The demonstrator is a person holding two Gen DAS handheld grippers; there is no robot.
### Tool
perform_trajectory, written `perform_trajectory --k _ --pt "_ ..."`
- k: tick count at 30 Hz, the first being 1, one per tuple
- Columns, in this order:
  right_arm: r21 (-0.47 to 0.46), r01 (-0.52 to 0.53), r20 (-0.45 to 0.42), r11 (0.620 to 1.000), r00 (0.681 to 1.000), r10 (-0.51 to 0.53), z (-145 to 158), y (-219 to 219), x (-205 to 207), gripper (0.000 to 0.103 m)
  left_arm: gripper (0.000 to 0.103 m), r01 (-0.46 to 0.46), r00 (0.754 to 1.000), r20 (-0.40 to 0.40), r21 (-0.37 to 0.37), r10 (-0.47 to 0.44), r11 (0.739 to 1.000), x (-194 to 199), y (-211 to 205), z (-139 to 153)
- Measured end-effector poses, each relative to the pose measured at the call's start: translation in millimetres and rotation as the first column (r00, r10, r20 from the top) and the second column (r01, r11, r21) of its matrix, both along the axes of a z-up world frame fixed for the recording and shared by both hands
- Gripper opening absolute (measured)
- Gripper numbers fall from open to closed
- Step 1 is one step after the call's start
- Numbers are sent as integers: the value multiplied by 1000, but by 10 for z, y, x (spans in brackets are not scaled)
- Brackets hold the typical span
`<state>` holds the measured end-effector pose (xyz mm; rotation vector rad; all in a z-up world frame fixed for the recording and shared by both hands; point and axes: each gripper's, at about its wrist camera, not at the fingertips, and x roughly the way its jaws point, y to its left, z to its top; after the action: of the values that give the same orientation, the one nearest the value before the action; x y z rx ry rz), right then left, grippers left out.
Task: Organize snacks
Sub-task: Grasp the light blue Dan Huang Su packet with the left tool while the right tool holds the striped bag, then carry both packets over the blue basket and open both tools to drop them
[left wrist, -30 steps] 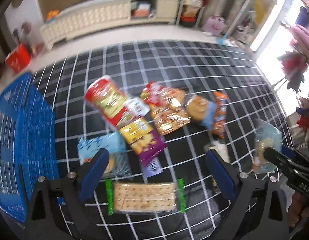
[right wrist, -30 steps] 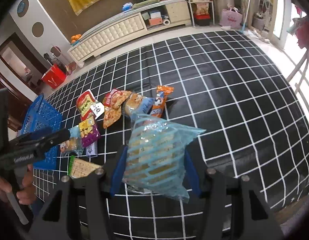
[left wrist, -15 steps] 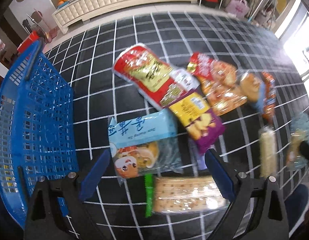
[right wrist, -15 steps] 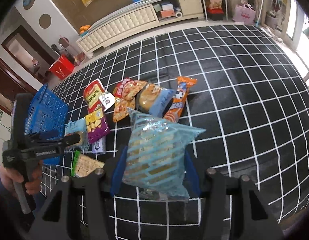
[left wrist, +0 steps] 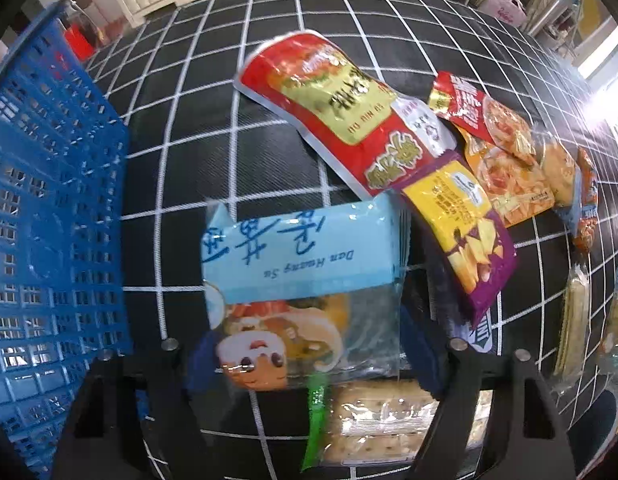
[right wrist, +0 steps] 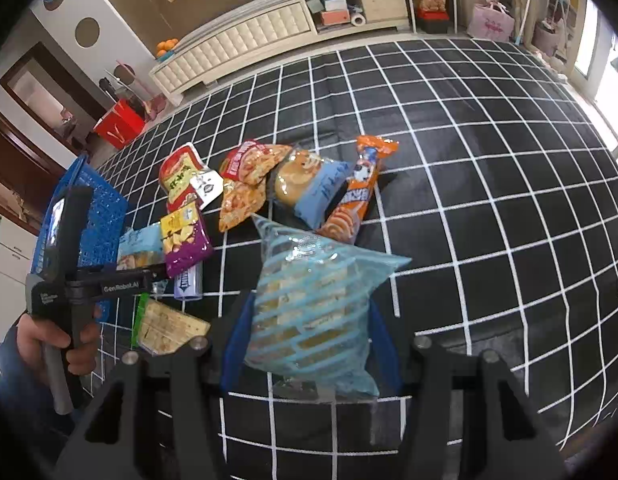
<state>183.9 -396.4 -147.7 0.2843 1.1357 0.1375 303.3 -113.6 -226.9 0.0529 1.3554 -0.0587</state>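
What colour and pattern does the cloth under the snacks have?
The cloth is black with a grid of thin white lines; it shows best in the right wrist view.

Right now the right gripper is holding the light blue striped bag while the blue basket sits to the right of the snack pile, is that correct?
Not quite: the blue basket sits to the left of the snack pile, as the right wrist view shows. The right gripper does hold the light blue striped bag.

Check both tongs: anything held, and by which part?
Right tongs grip the blue-striped snack bag across its lower sides. Left tongs are closing around the light-blue packet's clear end; no firm hold visible yet.
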Motion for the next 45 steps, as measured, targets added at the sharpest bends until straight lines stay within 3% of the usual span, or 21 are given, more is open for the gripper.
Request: perform_trajectory --k 4,12,26,35,45 --pt "-8 2 0 1000 1000 -2 25 23 -4 60 66 4 1000 21 -1 -4 1000 -63 58 29" --pt "-41 -16 27 999 999 17 250 193 -76 60 66 57 991 122 -44 -52 997 -403 56 461" --pt "-83 -94 124 992 987 103 860 931 -101 60 66 125 962 260 -130 -88 984 -1016 316 1481" --pt "-98 -189 175 977 963 204 1142 1586 -23 60 66 91 933 357 -125 -41 988 -1301 971 2001" --pt "-101 -315 181 944 927 329 1247 2413 142 60 66 15 926 377 -91 21 996 -1303 1687 2108"
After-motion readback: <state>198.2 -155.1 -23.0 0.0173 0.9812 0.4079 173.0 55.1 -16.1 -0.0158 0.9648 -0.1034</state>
